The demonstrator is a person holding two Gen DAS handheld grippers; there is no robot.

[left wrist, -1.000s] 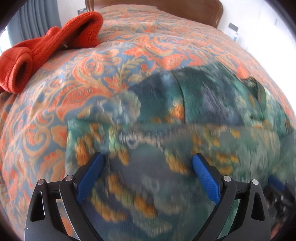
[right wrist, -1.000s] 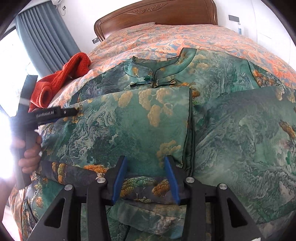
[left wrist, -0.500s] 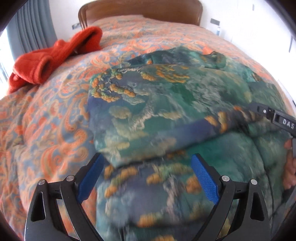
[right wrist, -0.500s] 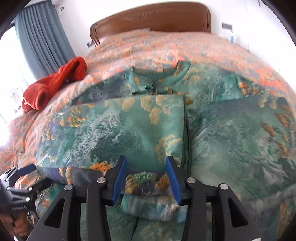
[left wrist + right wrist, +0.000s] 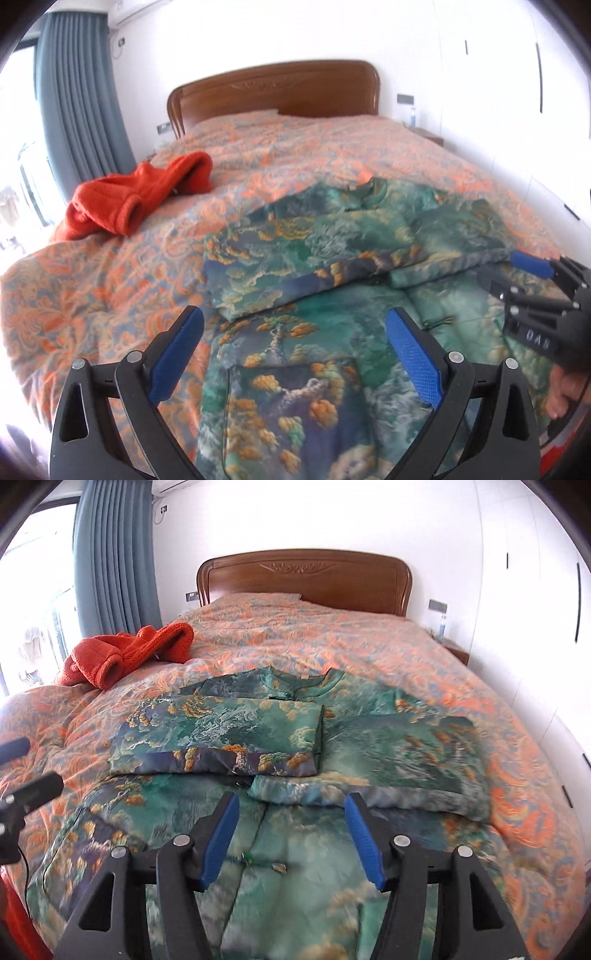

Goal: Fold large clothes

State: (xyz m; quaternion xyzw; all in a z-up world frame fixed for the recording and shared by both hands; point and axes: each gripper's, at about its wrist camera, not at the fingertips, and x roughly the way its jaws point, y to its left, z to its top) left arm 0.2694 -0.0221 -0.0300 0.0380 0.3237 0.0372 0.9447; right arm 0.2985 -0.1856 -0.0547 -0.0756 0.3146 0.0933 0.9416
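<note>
- Left wrist view: the left claw (image 5: 293, 349) is being held wide and empty above the green patterned jacket (image 5: 332, 236), which is being seen spread on the bed (image 5: 92, 280), collar away from the claws, both sleeves folded across its chest. The unfolded hem is lying nearest, beneath the claw.
- Right wrist view: the right claw (image 5: 291, 836) is likewise being held wide and empty over the jacket's lower middle; both claws are judged equally near the hem.

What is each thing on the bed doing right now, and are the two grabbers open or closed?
Green jacket: flat on the bed, both sleeves folded across its front, bottom half not yet folded.
Red sweater: crumpled in a heap, unfolded.
Left gripper: open, holding nothing.
Right gripper: open, holding nothing.
Bed: covered with an orange patterned quilt.
Curtain: drawn to one side of the window.
</note>
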